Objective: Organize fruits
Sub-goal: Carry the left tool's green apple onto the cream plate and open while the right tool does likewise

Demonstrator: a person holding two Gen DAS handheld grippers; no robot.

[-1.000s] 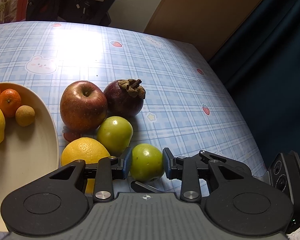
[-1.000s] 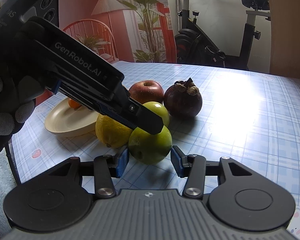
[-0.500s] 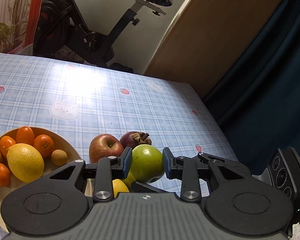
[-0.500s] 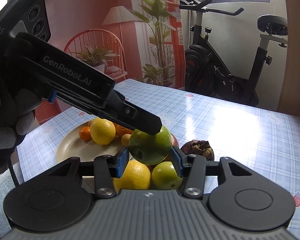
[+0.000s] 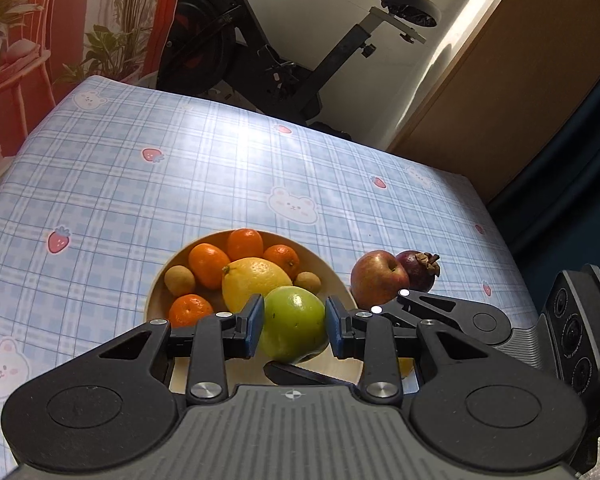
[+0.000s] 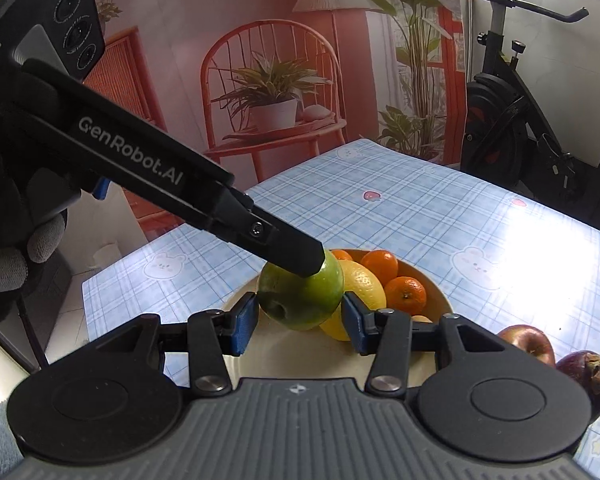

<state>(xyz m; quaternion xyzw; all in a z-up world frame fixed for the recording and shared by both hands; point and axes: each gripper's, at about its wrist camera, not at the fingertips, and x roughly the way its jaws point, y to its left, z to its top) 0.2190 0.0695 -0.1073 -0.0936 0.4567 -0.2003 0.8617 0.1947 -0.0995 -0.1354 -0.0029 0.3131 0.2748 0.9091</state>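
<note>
My left gripper (image 5: pixel 294 322) is shut on a green apple (image 5: pixel 292 323) and holds it above the near side of a beige plate (image 5: pixel 156 300). The plate holds a lemon (image 5: pixel 254 280), several small oranges (image 5: pixel 208 264) and small brown fruits. In the right wrist view the green apple (image 6: pixel 300 294) sits between the open pads of my right gripper (image 6: pixel 298 320), with the left gripper's finger (image 6: pixel 284 246) across the apple's top. A red apple (image 5: pixel 376 278) and a dark purple mangosteen (image 5: pixel 418 270) lie on the table right of the plate.
The table (image 5: pixel 180 184) has a blue checked cloth with bears and strawberries. An exercise bike (image 5: pixel 284 52) stands behind its far edge, a wooden door (image 5: pixel 500 92) at the back right. The right gripper's body (image 5: pixel 576 328) is close on my right.
The left gripper has lifted the green apple off the table and carried it left, from beside the loose fruit to above the plate. The right gripper has followed along with it.
</note>
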